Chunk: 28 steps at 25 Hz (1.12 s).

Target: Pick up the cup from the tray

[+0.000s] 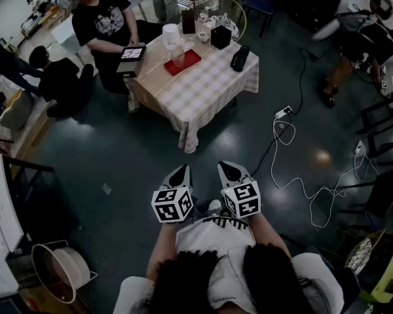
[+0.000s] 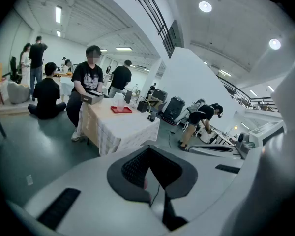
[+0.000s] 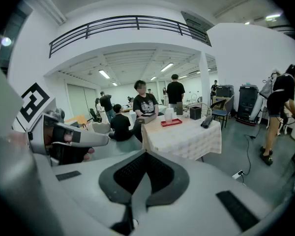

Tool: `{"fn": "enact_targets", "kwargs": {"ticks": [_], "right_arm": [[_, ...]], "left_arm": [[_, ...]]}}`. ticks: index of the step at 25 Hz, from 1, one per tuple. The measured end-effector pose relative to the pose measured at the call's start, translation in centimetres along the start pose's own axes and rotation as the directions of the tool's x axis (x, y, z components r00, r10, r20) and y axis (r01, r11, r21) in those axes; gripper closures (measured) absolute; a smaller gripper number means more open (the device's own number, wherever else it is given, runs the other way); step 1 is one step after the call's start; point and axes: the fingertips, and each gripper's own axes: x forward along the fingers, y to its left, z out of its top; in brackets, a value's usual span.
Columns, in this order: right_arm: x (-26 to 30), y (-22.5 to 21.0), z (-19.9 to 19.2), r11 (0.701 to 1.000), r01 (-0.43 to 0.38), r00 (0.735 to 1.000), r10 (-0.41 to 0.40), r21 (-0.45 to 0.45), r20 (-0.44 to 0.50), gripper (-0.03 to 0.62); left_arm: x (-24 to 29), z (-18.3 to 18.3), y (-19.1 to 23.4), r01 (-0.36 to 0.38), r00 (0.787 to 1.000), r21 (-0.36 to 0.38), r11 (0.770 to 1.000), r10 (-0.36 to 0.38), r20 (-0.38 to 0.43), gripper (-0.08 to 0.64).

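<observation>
A clear cup stands on a red tray on the checked tablecloth of a table several steps ahead. The cup and tray look small and far in the left gripper view, as do the cup and tray in the right gripper view. My left gripper and right gripper are held side by side close to my body, over the floor, far short of the table. Both are shut with nothing between the jaws. The left gripper and right gripper point toward the table.
A person in a black shirt sits at the table's left side with a tablet. A black box, a black handset and a white roll share the table. Cables and a power strip lie on the floor at right.
</observation>
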Motion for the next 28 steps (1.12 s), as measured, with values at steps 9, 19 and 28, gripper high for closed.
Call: {"fn": "enact_targets", "kwargs": {"ticks": [9, 19, 28], "right_arm": [[-0.1, -0.2, -0.4, 1.000, 0.006, 1.000, -0.006, -0.001, -0.005, 0.586], [-0.7, -0.7, -0.2, 0.998, -0.019, 1.000, 0.018, 0.053, 0.021, 0.586], [-0.9, -1.3, 0.1, 0.998, -0.048, 0.998, 0.046, 0.044, 0.039, 0.580]], "left_arm": [[0.3, -0.4, -0.4, 0.009, 1.000, 0.015, 1.000, -0.009, -0.010, 0.554], [0.7, -0.4, -1.4, 0.017, 1.000, 0.028, 0.999, -0.017, -0.002, 0.554], [1.0, 0.1, -2.5, 0.019, 1.000, 0.029, 0.999, -0.019, 0.017, 0.554]]}}
